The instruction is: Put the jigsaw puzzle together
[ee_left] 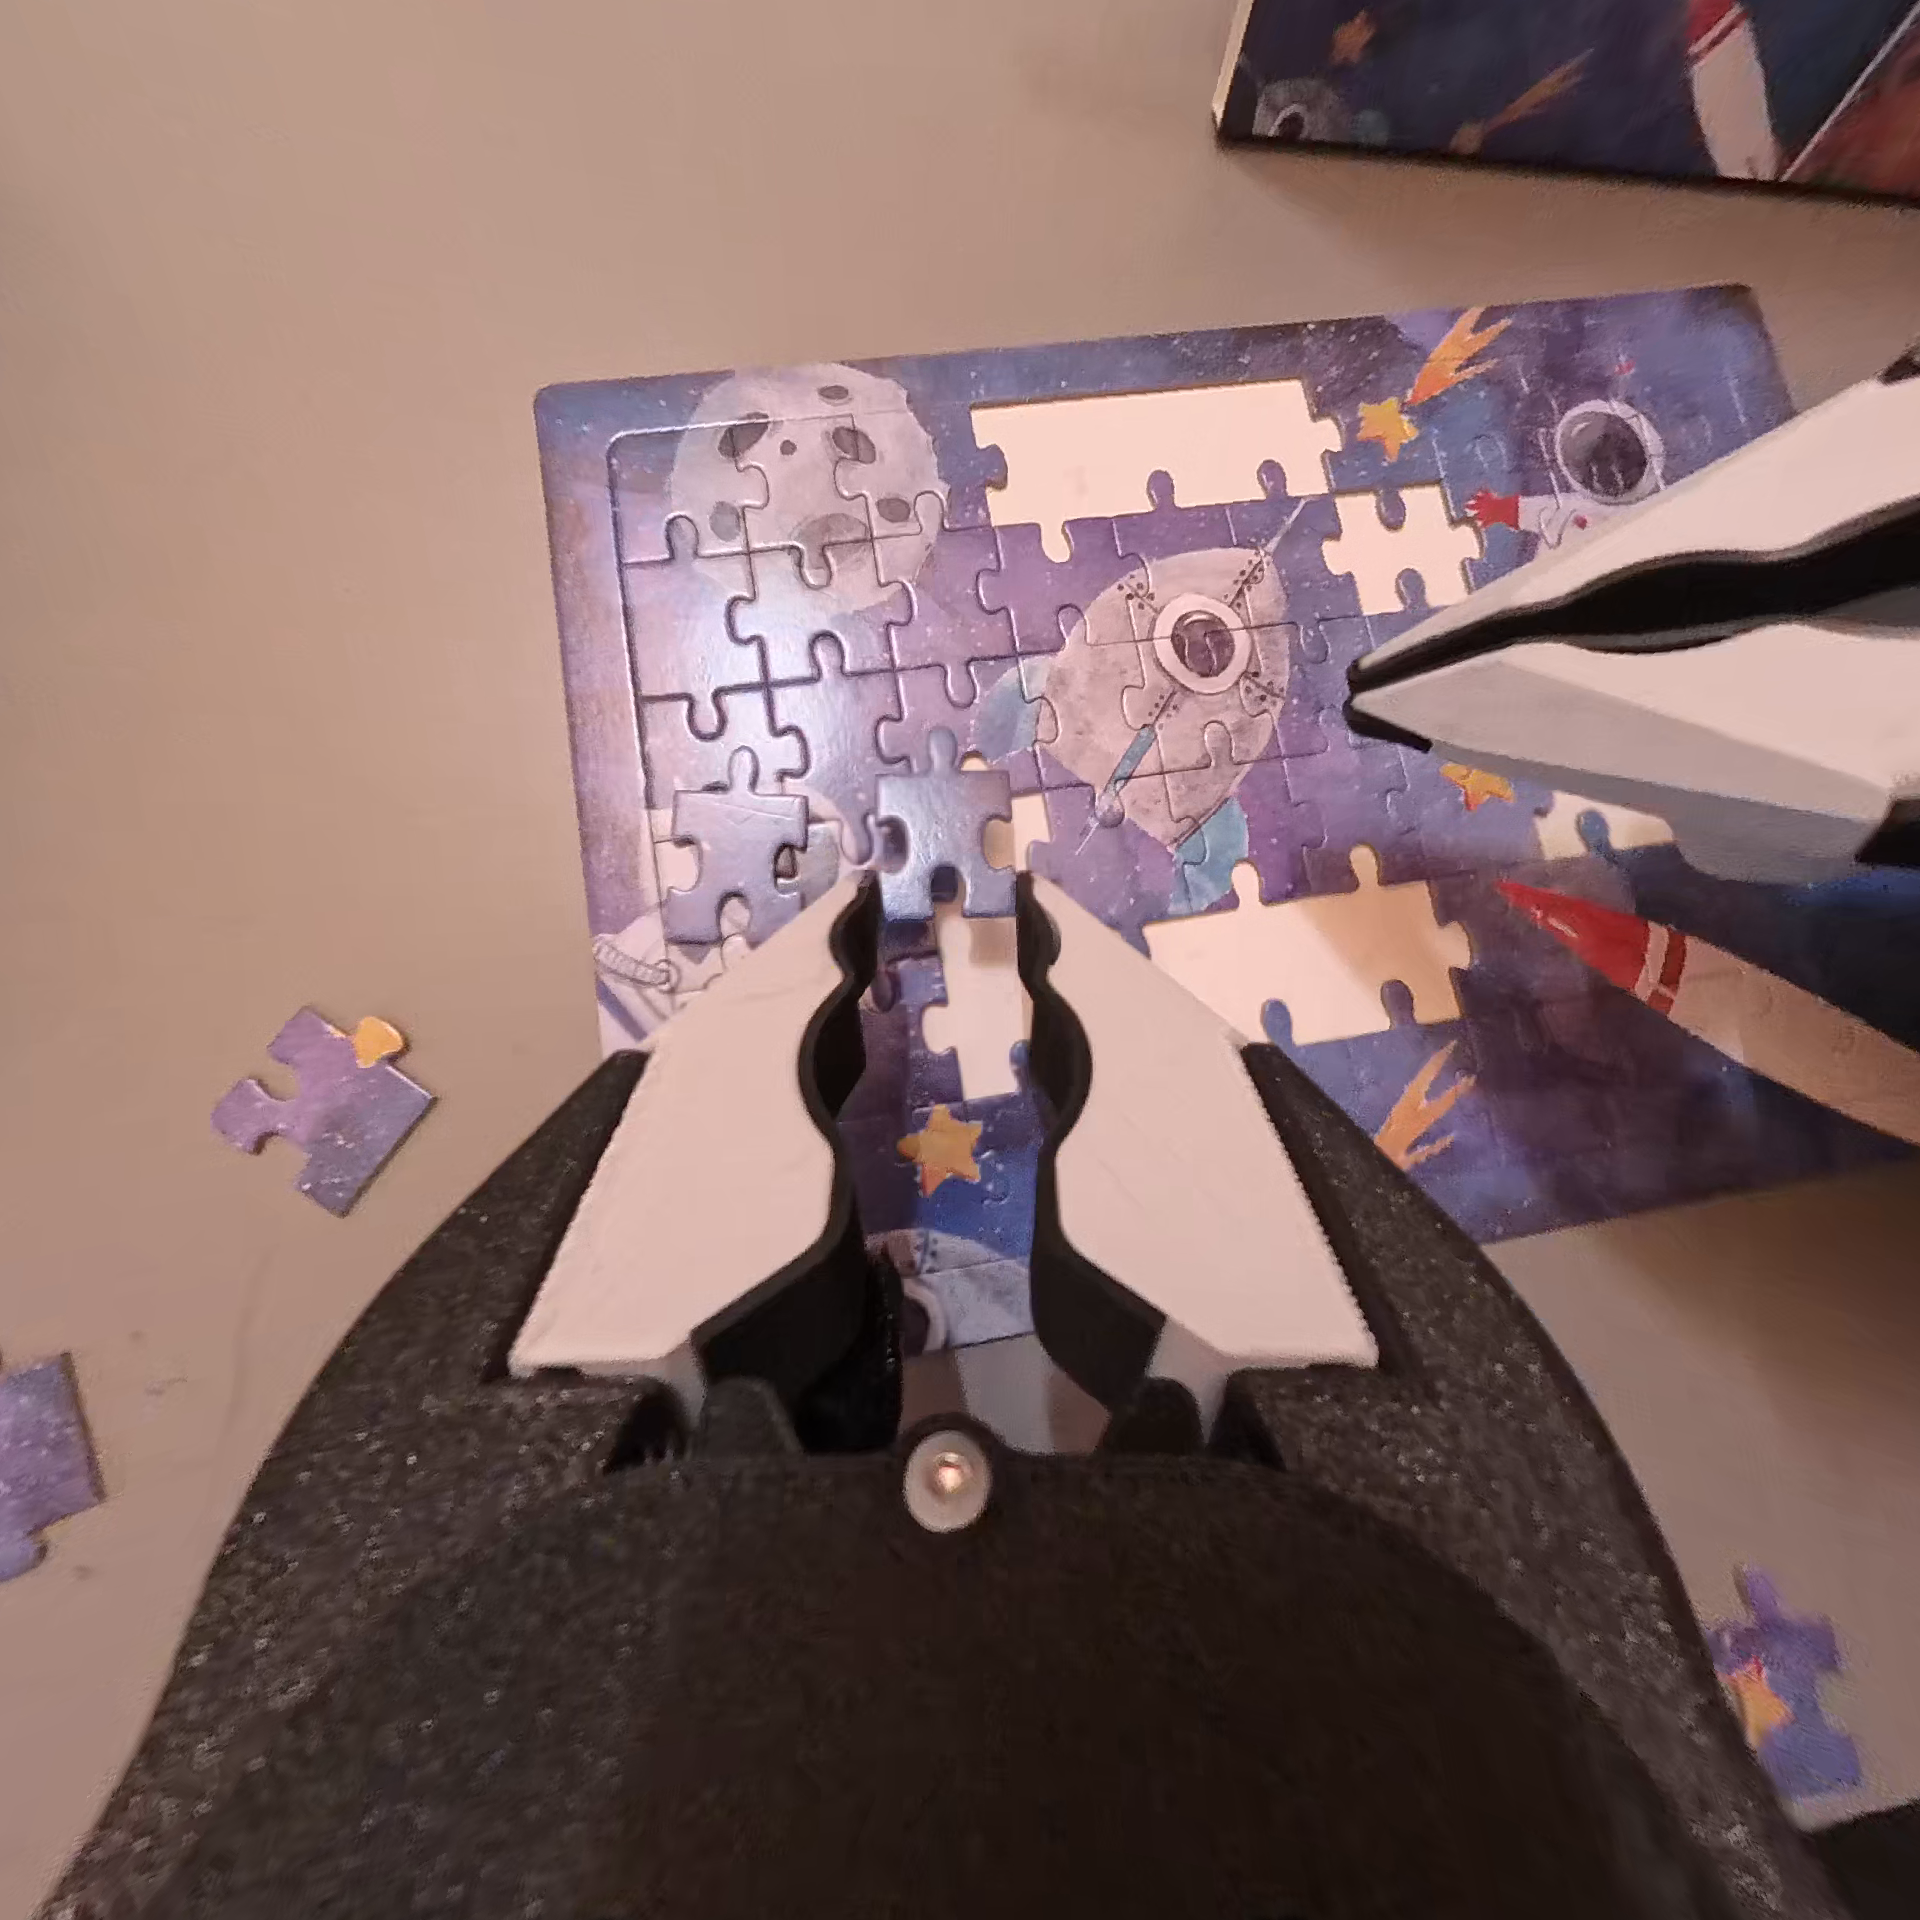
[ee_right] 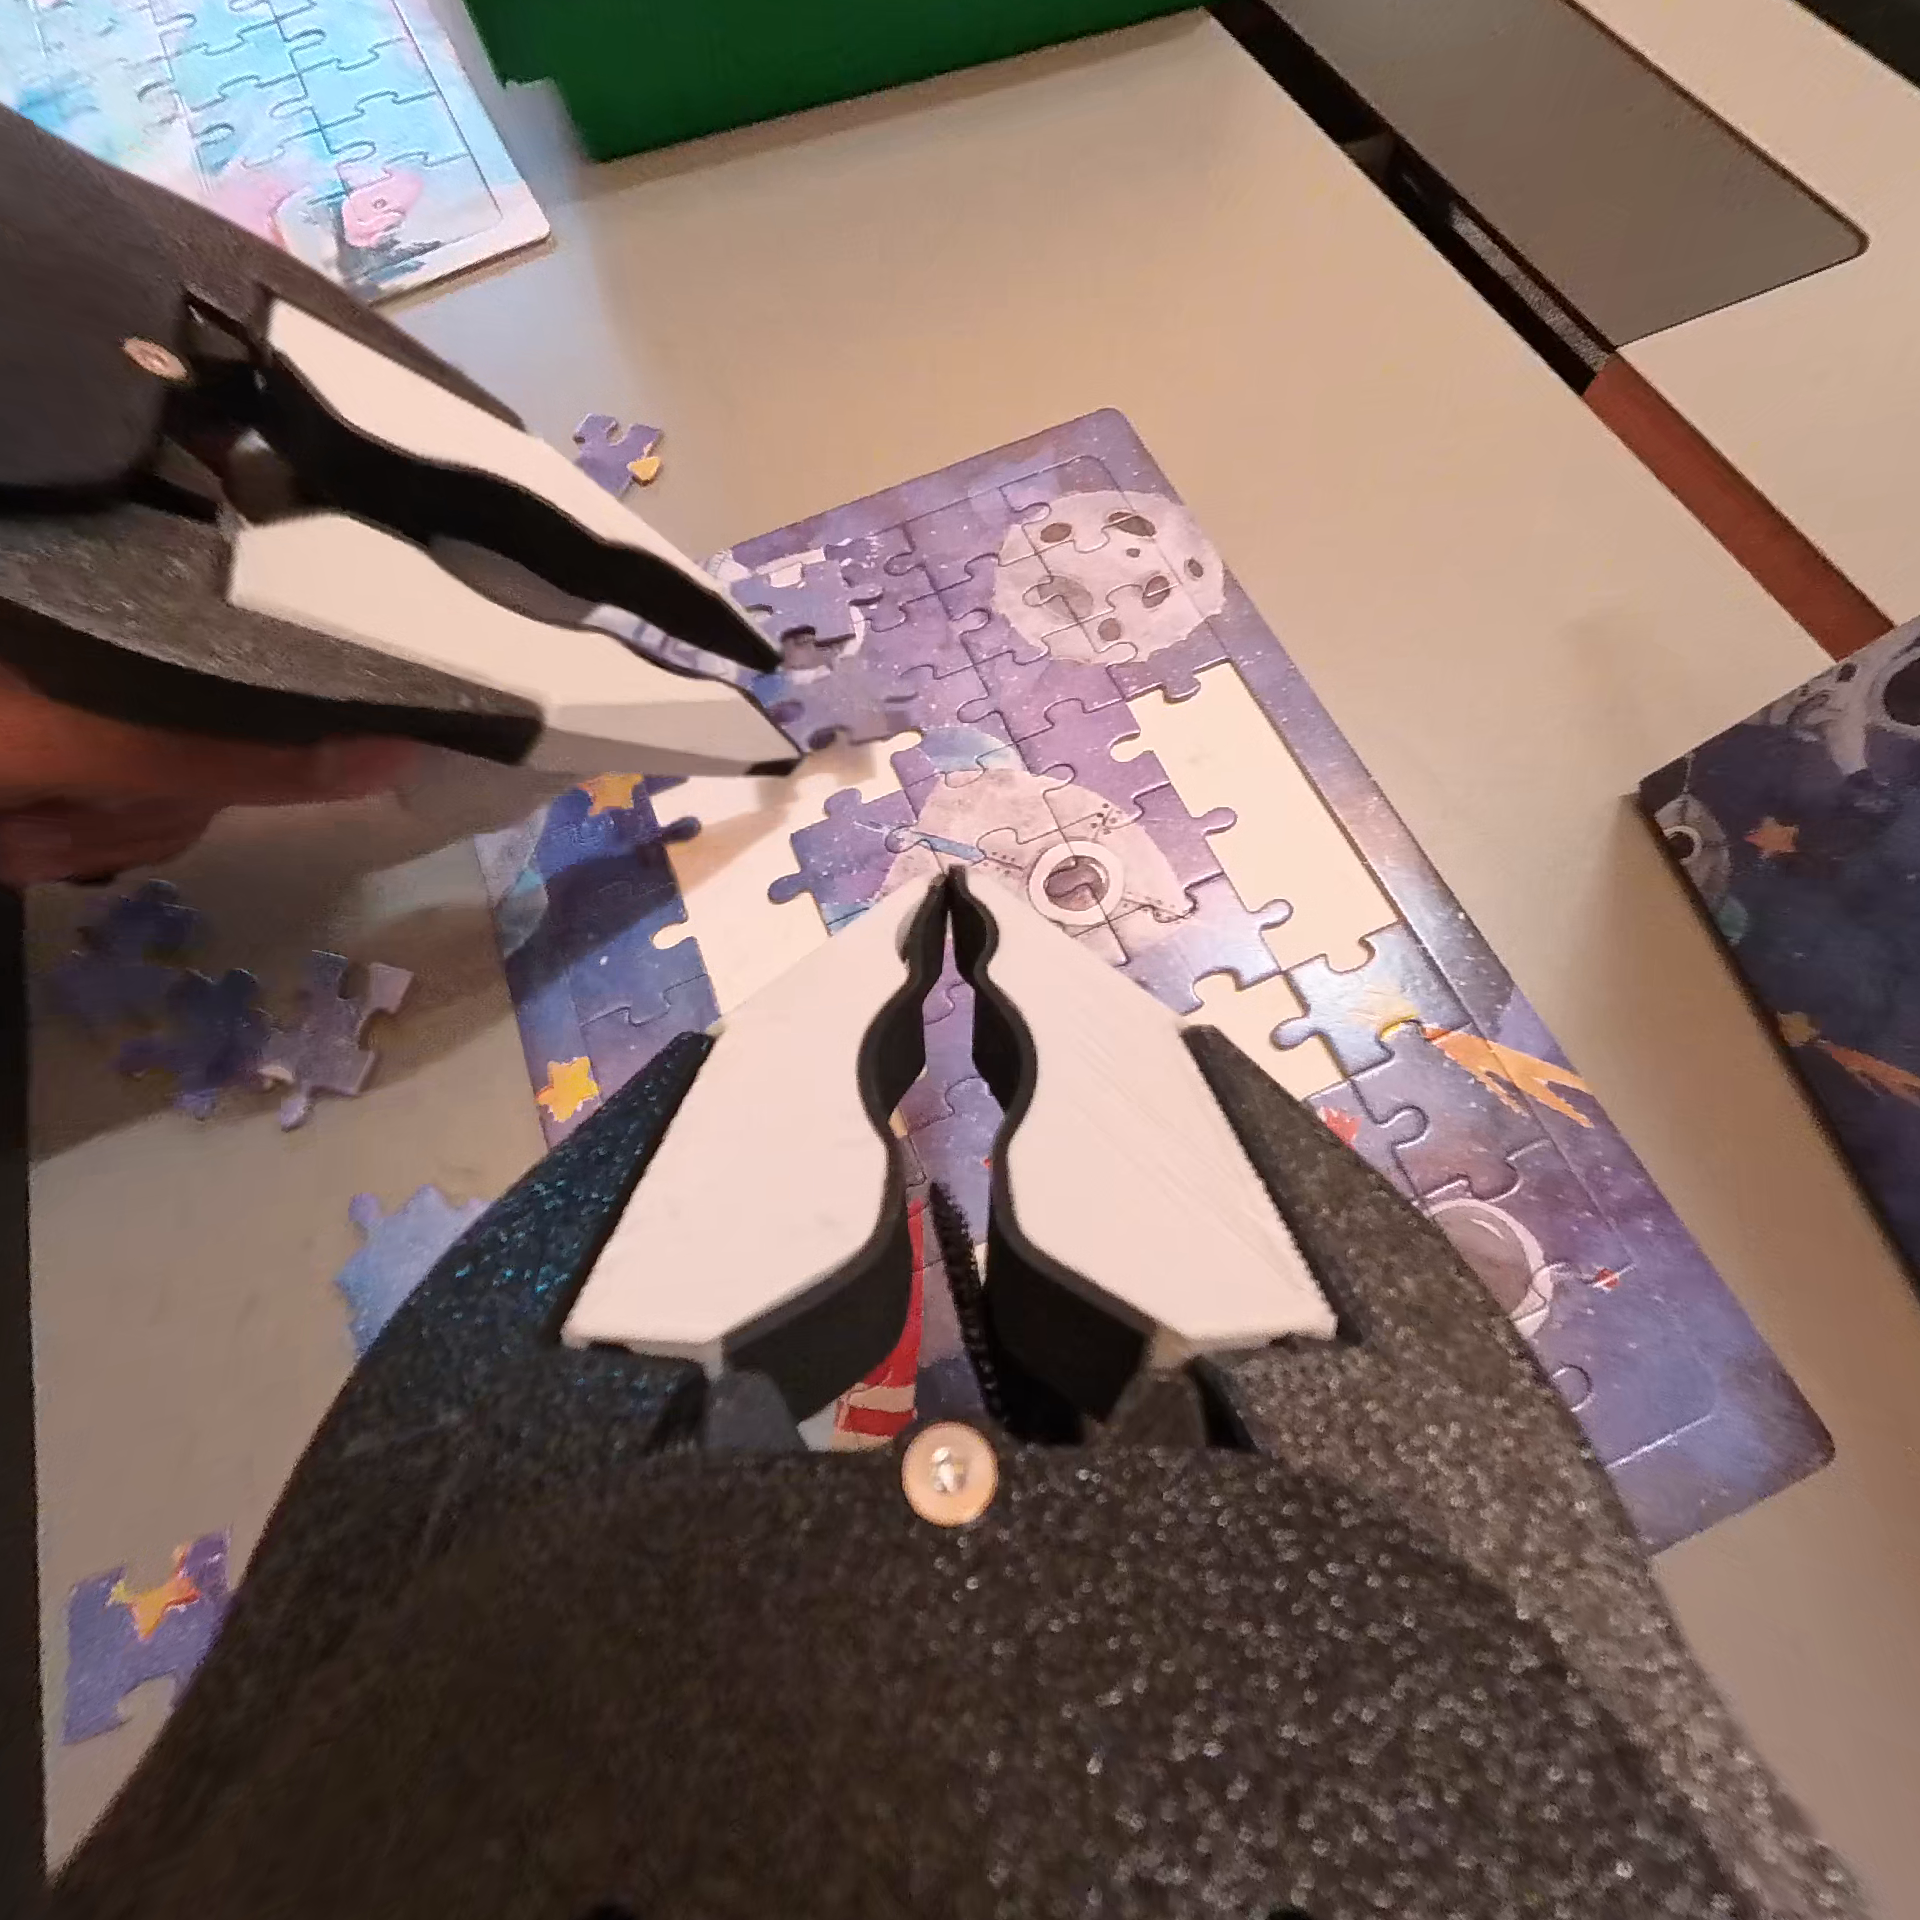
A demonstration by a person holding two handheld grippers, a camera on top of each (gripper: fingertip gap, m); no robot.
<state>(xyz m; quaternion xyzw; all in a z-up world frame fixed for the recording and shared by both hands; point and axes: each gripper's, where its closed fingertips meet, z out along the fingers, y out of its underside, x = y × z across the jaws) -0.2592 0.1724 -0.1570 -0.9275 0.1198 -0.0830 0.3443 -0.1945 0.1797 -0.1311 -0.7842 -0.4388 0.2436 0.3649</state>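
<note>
Left tongs point(ee_left: 940, 883) grasping a loose puzzle piece point(ee_left: 943, 831) at their tips over the frame's point(ee_left: 582, 582) gap, right tongs point(ee_right: 948, 883) clenched empty alongside; next probably align tabs, press flat.

Warm, even indoor light. Glare whitens the puzzle board point(ee_left: 1143, 582) around its moon, and a soft shadow falls on the table point(ee_right: 935, 343) left of the board. Wide-angle bending curves the board's edges; loose pieces point(ee_right: 249, 997) left of it are blurred.
</note>
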